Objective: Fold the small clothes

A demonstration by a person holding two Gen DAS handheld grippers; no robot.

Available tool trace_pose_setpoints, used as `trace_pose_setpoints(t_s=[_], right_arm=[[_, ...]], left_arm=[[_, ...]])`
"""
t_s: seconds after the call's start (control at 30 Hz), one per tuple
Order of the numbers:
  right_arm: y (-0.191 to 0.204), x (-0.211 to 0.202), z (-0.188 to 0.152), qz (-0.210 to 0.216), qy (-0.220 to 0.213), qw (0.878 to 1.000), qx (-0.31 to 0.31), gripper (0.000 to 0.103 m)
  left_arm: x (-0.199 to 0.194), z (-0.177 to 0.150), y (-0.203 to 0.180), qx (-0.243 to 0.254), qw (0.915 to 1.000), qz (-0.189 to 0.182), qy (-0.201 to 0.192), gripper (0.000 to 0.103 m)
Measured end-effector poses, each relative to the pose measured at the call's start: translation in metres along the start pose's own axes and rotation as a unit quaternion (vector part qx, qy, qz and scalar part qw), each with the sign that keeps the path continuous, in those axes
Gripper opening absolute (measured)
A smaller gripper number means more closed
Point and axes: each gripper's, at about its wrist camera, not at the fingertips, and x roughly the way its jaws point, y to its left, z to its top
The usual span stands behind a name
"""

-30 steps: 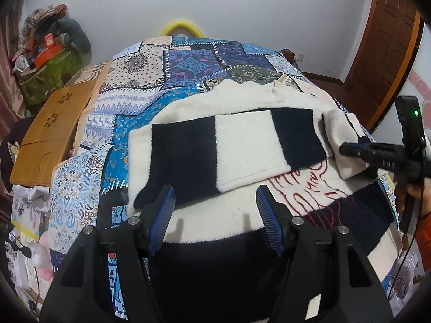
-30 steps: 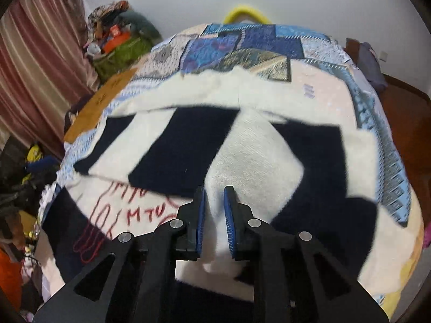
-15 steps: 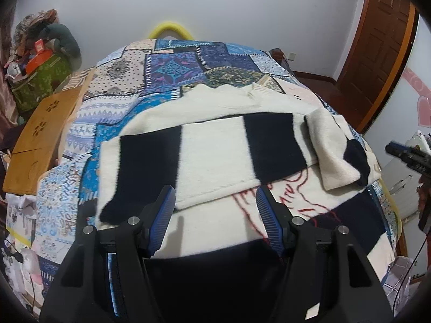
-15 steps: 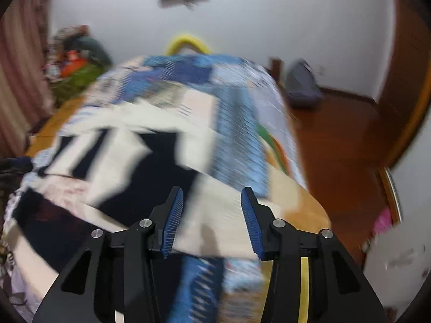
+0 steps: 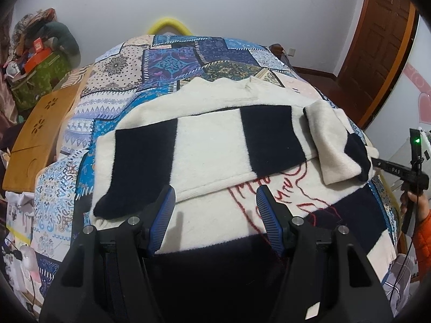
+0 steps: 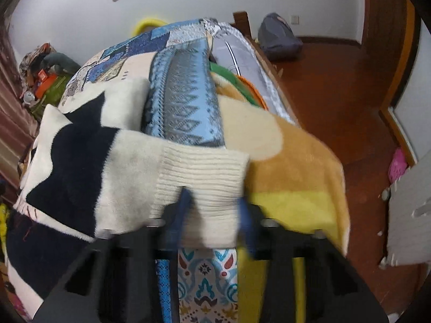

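A cream and navy striped sweater (image 5: 215,145) with red stitching lies on the patchwork bed. One sleeve is folded across its chest and the other sleeve (image 5: 336,148) is doubled back at the right. My left gripper (image 5: 214,212) is open and empty, hovering over the sweater's lower body. My right gripper (image 6: 212,218) is open at the bed's right side, its blurred blue fingers either side of the ribbed cream cuff (image 6: 204,172). It also shows in the left wrist view (image 5: 404,169) at the far right.
The patchwork quilt (image 5: 188,53) covers the bed. A wooden lap table (image 5: 40,129) lies at its left edge. Clutter (image 5: 35,62) stands at the far left. A yellow-orange blanket (image 6: 291,167) hangs off the right side. A backpack (image 6: 280,40) sits on the wood floor by the door.
My right gripper let go of the sleeve, opened, swung off to the bed's right side and came in around the ribbed cuff. My left gripper stayed open and shifted only slightly.
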Motion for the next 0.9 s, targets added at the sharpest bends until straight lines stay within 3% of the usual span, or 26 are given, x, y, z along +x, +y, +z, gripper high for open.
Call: trace_pose_setpoints(t_s=[0.13,0.23,0.5,0.77,0.9], right_arm=[[0.008,-0.026,0.012,0.02,-0.026,0.999,-0.003,0.011],[0.036,-0.052,0.027,0.042,-0.054,0.997,-0.028,0.011],[0.157,-0.102,0.075,0.118,-0.116,0.977,-0.136,0.005],[0.289,-0.076,0.08,0.194,-0.112,0.947,-0.231,0.005],[0.308,-0.045,0.065,0.203,-0.085,0.945,-0.241,0.005]], left_arm=[[-0.007,-0.004,0.007,0.0,0.9999,0.008,-0.013,0.062],[-0.011,-0.006,0.016,-0.006,0.9998,0.008,-0.019,0.062],[-0.028,-0.018,0.046,-0.021,0.999,0.015,-0.037,0.062],[-0.035,-0.037,0.086,-0.049,0.998,0.026,-0.03,0.063],[-0.036,-0.042,0.096,-0.05,0.9982,0.026,-0.021,0.063]])
